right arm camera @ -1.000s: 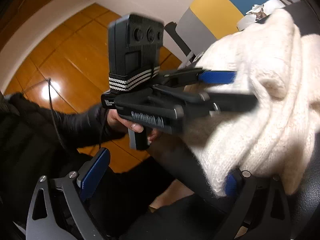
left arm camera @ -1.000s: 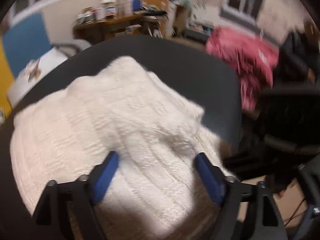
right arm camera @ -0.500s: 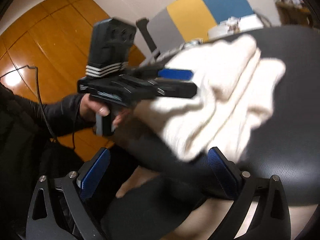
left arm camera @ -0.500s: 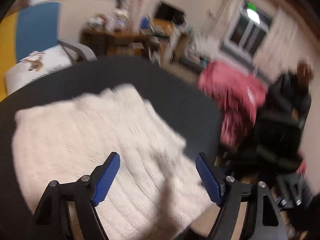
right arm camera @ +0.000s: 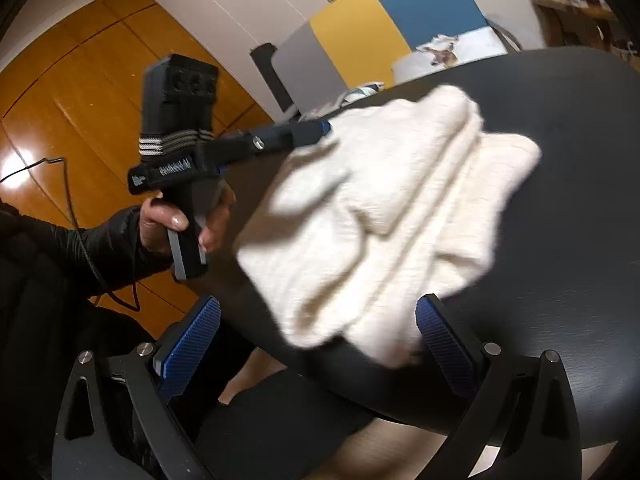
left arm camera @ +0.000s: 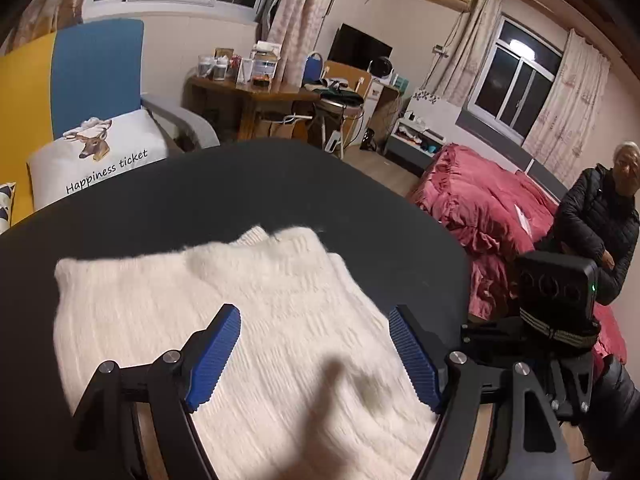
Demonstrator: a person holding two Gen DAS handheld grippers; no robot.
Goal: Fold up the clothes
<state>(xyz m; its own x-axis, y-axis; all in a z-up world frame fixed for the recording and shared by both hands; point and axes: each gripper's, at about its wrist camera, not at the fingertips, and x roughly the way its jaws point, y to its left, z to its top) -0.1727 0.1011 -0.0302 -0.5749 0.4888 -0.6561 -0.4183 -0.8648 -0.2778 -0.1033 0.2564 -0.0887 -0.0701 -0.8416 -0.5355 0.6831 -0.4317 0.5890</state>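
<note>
Since a sec ago we've pulled both grippers off the white knit sweater (left arm camera: 224,344); it lies folded on the round black table (left arm camera: 280,188). Left gripper (left arm camera: 314,354) and right gripper (right arm camera: 316,346): wide, empty. Behind table: deer pillow (left arm camera: 100,156), red bedding (left arm camera: 488,216).

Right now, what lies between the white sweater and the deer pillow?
Only bare black tabletop separates the white sweater from the deer pillow beyond the table's far edge, as the left wrist view shows.

Deer pillow (left arm camera: 100,156), red quilt (left arm camera: 480,216), desk (left arm camera: 256,96).
</note>
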